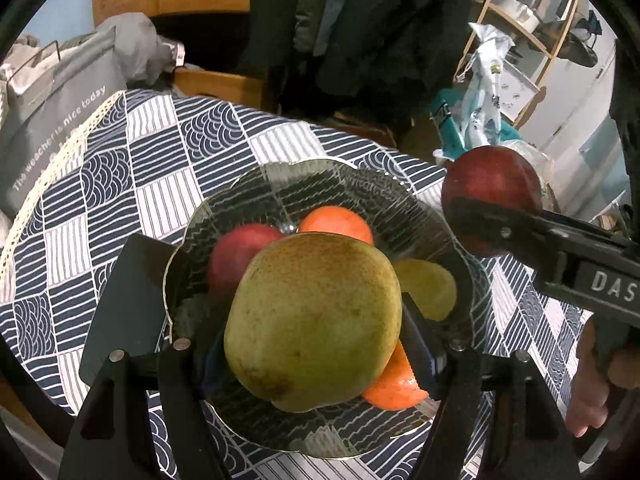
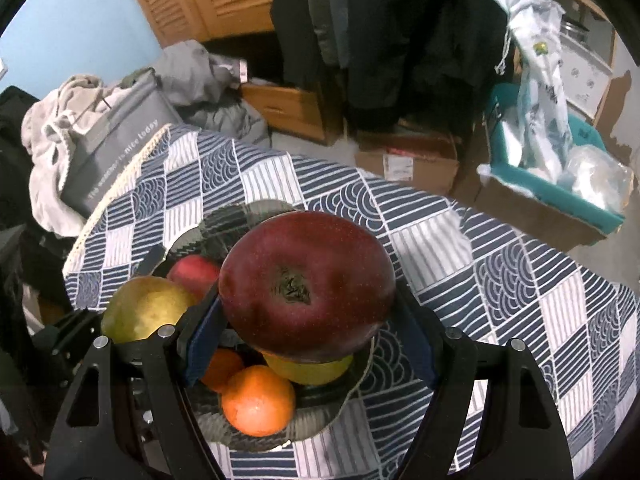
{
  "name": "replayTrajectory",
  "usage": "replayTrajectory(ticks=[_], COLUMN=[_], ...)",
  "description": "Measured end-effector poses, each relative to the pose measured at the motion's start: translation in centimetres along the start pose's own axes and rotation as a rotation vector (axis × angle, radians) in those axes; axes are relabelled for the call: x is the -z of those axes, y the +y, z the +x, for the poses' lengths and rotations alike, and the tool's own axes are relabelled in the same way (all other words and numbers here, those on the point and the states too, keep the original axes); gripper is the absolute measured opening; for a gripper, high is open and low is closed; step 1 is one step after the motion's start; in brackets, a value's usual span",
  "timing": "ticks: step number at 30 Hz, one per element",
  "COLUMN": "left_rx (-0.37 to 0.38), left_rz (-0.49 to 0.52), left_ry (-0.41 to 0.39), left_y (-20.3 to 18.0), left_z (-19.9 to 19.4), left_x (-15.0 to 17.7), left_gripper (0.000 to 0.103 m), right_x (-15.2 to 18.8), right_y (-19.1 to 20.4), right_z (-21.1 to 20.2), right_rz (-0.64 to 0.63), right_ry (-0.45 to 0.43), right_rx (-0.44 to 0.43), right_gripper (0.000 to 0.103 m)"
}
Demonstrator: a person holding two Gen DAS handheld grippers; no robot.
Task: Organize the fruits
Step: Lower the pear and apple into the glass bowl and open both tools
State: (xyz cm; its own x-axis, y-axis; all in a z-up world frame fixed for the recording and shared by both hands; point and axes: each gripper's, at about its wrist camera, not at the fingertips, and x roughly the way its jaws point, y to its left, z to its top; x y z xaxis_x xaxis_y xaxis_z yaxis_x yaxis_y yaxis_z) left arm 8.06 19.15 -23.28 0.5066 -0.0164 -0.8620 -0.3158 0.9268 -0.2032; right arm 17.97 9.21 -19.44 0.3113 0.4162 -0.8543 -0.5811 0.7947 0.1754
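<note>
A green-yellow pear [image 1: 316, 320] hangs just over a glass plate [image 1: 404, 208], with my left gripper [image 1: 280, 284] shut on it. To its right, my right gripper [image 1: 492, 208] is shut on a dark red apple [image 1: 492, 184], beside the plate's right rim. In the right wrist view that dark red apple [image 2: 308, 292] fills my right gripper [image 2: 308, 298] above the plate [image 2: 316, 420], and the pear [image 2: 144, 308] is at the left. On the plate lie a red apple [image 1: 240, 252], two oranges [image 1: 336, 224] [image 1: 396, 384] and a yellow fruit [image 1: 432, 288].
The plate stands on a table under a blue-and-white patterned cloth [image 2: 500, 280]. A grey bag [image 1: 52, 120] and clothes lie past the table's left edge. Cardboard boxes [image 2: 408, 160] and a teal box [image 2: 560, 184] stand on the floor behind. A hand [image 1: 592, 392] shows at right.
</note>
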Motion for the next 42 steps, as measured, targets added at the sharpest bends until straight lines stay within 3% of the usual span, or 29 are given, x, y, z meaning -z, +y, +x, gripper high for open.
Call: replayTrajectory(ticks=[19, 29, 42], left_rx=[-0.004, -0.064, -0.021], left_rz=[-0.028, 0.022, 0.013], left_ry=[0.089, 0.023, -0.077], left_y=[0.4, -0.4, -1.8], left_z=[3.2, 1.6, -2.6], left_x=[1.1, 0.5, -0.8], left_gripper=[0.076, 0.082, 0.082], right_x=[0.2, 0.3, 0.1], right_y=[-0.2, -0.5, -0.4], right_z=[4.5, 4.3, -0.9], right_rz=[0.020, 0.041, 0.009], right_ry=[0.129, 0.130, 0.010], right_rx=[-0.042, -0.065, 0.002], right_gripper=[0.080, 0.080, 0.080])
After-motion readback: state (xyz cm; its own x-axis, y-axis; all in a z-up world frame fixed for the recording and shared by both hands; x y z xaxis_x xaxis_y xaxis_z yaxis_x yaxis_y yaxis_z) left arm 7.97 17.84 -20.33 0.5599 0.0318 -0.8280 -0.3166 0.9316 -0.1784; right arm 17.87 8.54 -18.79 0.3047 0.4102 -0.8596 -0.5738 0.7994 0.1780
